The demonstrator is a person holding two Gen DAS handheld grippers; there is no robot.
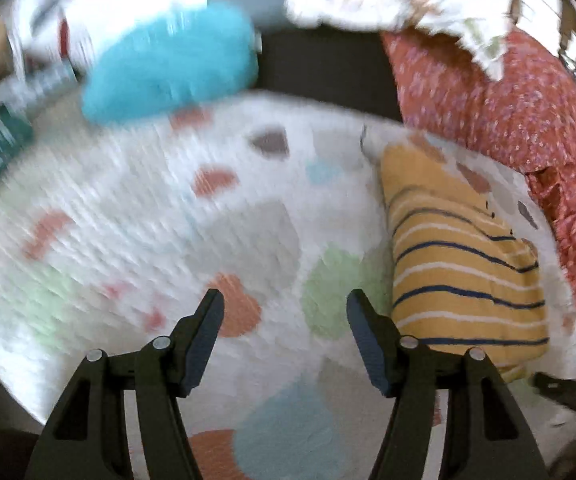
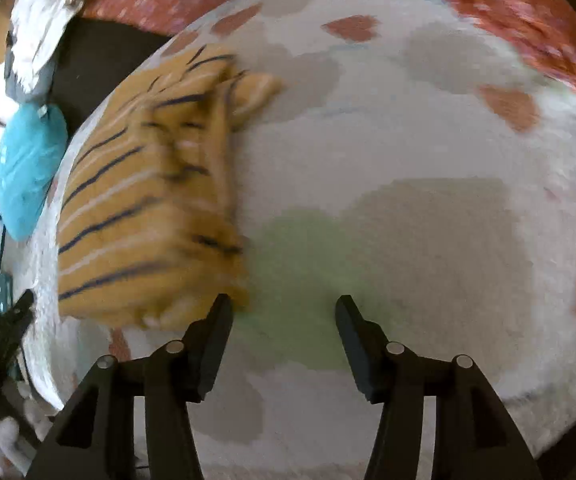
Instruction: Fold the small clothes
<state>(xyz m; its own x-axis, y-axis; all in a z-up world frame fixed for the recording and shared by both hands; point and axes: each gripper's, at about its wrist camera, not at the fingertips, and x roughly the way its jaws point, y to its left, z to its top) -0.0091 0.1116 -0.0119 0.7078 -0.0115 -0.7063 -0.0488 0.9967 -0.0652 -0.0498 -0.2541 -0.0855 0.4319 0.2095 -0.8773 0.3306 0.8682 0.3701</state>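
Hovering: left gripper [image 1: 286, 306], right gripper [image 2: 284, 312], jaws apart, empty
Shirt [image 1: 463, 264]: folded on mat [image 1: 148, 208], long axis along stripes' cross direction, near red cloth [image 1: 499, 92]

Black hand-held gripper [image 1: 286, 308], seemingly silver-riveted

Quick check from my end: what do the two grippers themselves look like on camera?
Both look alike: the left gripper and right gripper are matte black, each with two flat wedge-shaped fingers, angular arms and round silver pins. No cables, markings or sleeves show.
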